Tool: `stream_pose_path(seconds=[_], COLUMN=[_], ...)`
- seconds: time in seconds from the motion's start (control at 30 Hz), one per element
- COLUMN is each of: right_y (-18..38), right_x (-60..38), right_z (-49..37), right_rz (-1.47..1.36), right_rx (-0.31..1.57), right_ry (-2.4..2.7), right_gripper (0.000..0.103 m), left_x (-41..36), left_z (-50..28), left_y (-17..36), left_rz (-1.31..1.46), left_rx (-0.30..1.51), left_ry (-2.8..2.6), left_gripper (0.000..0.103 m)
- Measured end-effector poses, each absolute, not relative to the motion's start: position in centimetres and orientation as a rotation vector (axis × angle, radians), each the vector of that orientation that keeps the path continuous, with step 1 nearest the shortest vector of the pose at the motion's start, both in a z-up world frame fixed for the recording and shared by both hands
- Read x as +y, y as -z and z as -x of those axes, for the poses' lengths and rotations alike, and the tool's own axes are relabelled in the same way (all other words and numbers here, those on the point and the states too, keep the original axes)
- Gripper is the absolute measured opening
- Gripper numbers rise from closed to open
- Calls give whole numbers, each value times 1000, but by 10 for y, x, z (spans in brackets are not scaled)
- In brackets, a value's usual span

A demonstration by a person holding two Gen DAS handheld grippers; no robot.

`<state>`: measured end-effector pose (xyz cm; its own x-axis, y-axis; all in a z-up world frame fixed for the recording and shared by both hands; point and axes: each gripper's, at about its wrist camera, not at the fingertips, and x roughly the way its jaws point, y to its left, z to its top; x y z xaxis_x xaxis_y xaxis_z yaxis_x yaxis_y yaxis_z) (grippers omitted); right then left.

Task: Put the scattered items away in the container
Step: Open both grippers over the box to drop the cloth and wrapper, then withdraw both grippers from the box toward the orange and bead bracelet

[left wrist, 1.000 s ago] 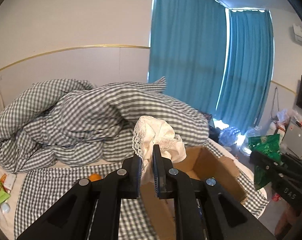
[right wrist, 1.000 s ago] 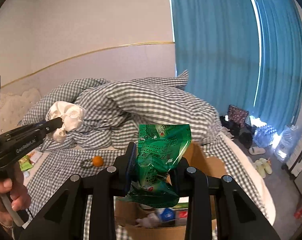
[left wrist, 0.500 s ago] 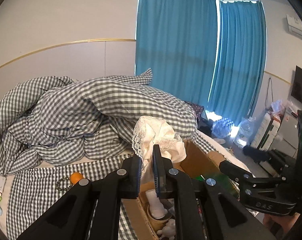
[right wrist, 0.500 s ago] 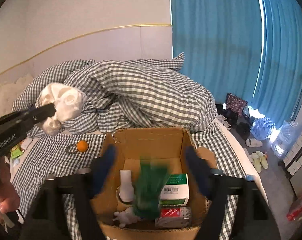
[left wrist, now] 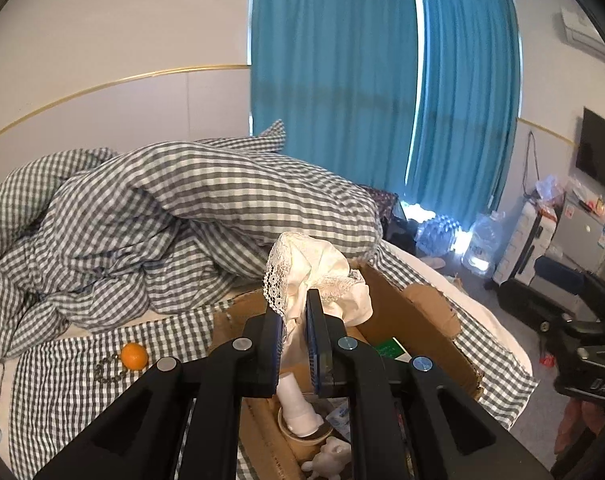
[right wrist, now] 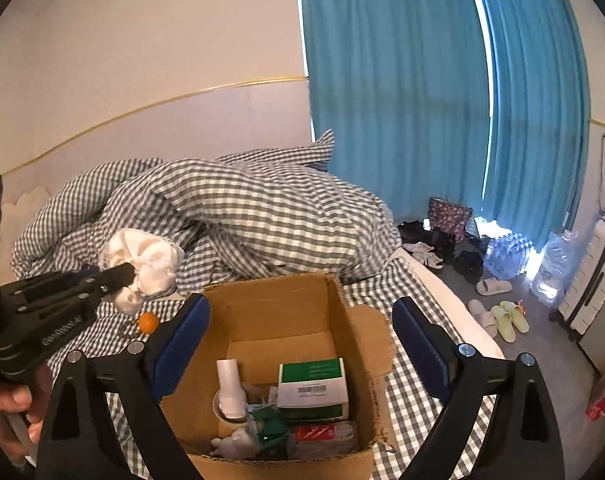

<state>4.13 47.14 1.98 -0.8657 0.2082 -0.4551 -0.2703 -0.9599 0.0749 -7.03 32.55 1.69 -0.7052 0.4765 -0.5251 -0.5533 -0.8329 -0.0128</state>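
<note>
My left gripper point(left wrist: 294, 320) is clenched on a bundle of white lace-trimmed cloth point(left wrist: 318, 276), its blue pads pinching the fabric so that most of it puffs out above and past the fingertips. In the right wrist view that same gripper point(right wrist: 128, 274) reaches in from the left edge, with the cloth point(right wrist: 142, 264) bunched at its tip, above the checked bedsheet point(right wrist: 406, 404) and just left of the cardboard box point(right wrist: 278, 320). My left hand point(right wrist: 6, 412) shows at the lower left corner, wrapped round the handle.

On the sheet left of the box lies a small orange point(right wrist: 148, 322), with a beaded chain point(left wrist: 108, 368) just beside it in the left wrist view.

The box sits on the bed in front of the rumpled checked duvet point(right wrist: 242, 216), flaps up. Inside it I see a white tube point(right wrist: 230, 386) standing in a roll of tape, a green-and-white carton point(right wrist: 312, 384), a crumpled green packet point(right wrist: 268, 426) lying on the bottom, a red-printed pack point(right wrist: 322, 434) and a small white figure point(right wrist: 232, 442).

My right gripper point(right wrist: 300, 344) hangs over the open box with its jaws spread wide and opening; nothing is between them, and the green packet lies below, free of the pads.
</note>
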Motion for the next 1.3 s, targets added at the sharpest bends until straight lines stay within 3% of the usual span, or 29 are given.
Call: stream_pose_path(seconds=[0.13, 0.2, 0.4, 0.73, 0.9, 1.3], right_y=[-19, -19, -16, -16, -22, -40], right_x=[482, 488, 502, 491, 473, 399], right_z=[-50, -54, -64, -61, -59, -35], right_rz=[658, 656, 640, 648, 637, 623], right_rx=[218, 227, 264, 256, 232, 151], right_ry=[-2790, -2782, -2759, -2783, -2805, -2904], right_gripper=[96, 97, 97, 98, 103, 103], left_x=[345, 351, 355, 339, 317, 219], left_z=[71, 73, 71, 66, 63, 76], left_y=[-12, -10, -7, -20, -29, -42], left_rz=[716, 733, 739, 712, 666, 664], left_rx=[242, 235, 201, 180, 177, 100], left_ry=[-2459, -2448, -2448, -2475, -2521, -2647], left_gripper=[21, 40, 78, 87, 101, 102])
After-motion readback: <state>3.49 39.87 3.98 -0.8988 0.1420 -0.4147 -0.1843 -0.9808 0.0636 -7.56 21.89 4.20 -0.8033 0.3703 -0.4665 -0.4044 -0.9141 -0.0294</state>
